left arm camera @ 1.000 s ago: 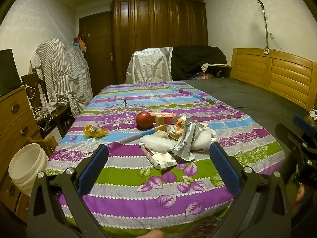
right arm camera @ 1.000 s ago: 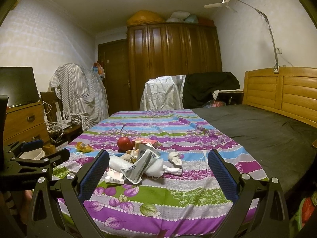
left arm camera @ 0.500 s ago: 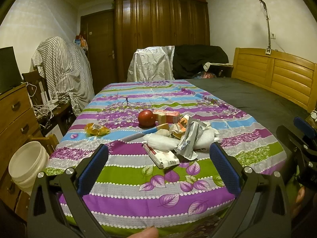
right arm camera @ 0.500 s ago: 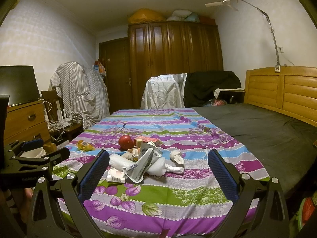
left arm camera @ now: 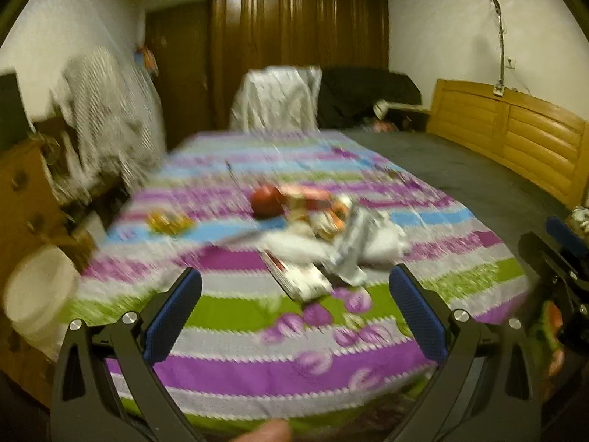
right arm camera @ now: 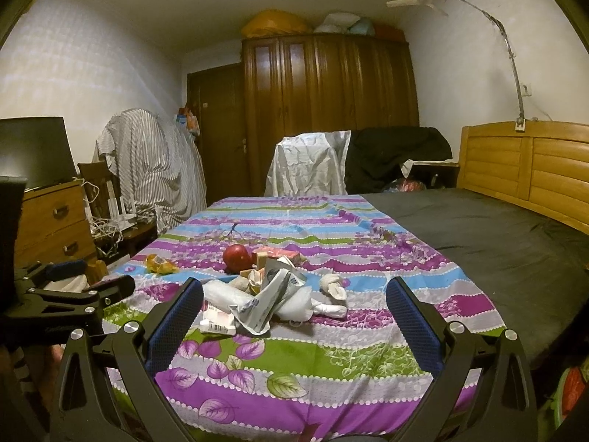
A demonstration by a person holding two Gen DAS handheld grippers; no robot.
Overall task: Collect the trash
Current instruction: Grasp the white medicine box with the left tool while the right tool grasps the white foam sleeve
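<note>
A heap of trash (right arm camera: pixel 272 293) lies on the striped purple and green cloth (right arm camera: pixel 313 364) covering the bed: white crumpled wrappers, a grey foil pack (right arm camera: pixel 265 302), a small white and red box (right arm camera: pixel 217 322), orange packets and a red apple (right arm camera: pixel 237 256). A yellow wrapper (right arm camera: pixel 160 263) lies apart at the left. In the blurred left wrist view the heap (left arm camera: pixel 331 246) sits beyond my left gripper (left arm camera: pixel 294 309), which is open and empty. My right gripper (right arm camera: pixel 294 316) is open and empty, short of the heap.
A white bucket (left arm camera: pixel 36 294) stands on the floor left of the bed beside a wooden dresser (right arm camera: pixel 51 221). A wooden headboard (right arm camera: pixel 526 169) runs along the right. A covered chair (right arm camera: pixel 309 165) and a dark wardrobe (right arm camera: pixel 327 110) stand behind the bed.
The left gripper's view has gone blurred and shifted, with the heap slightly nearer. The right gripper has edged forward a little. Both stay open.
</note>
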